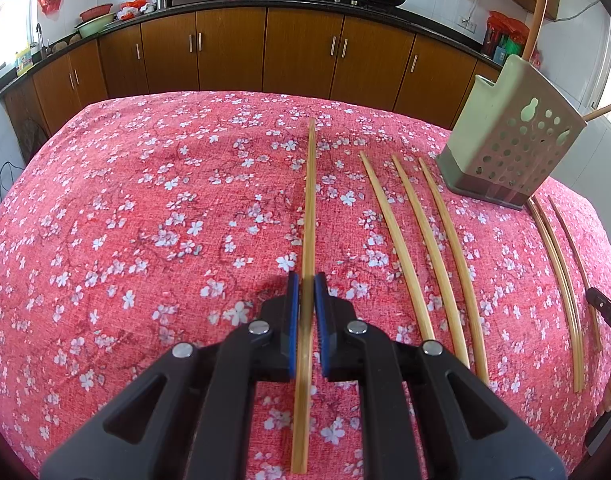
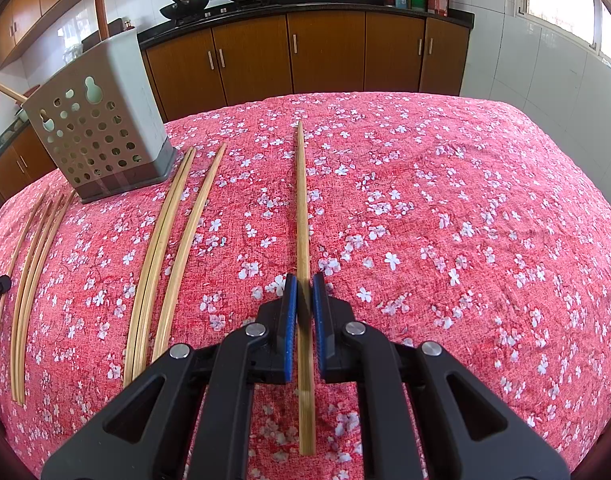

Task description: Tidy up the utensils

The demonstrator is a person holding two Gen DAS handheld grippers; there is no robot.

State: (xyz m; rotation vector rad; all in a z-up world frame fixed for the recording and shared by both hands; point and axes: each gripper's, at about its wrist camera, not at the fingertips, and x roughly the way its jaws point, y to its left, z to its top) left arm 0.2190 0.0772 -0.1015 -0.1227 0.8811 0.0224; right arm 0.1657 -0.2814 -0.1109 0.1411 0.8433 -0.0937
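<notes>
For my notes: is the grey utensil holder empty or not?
Not empty: two wooden sticks rise out of the utensil holder. Its inside is hidden.

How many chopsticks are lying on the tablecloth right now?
8. One chopstick lies between the left gripper's fingers, three just right of it, three more beside the utensil holder, one between the right gripper's fingers. Two further sticks stand in the holder.
</notes>
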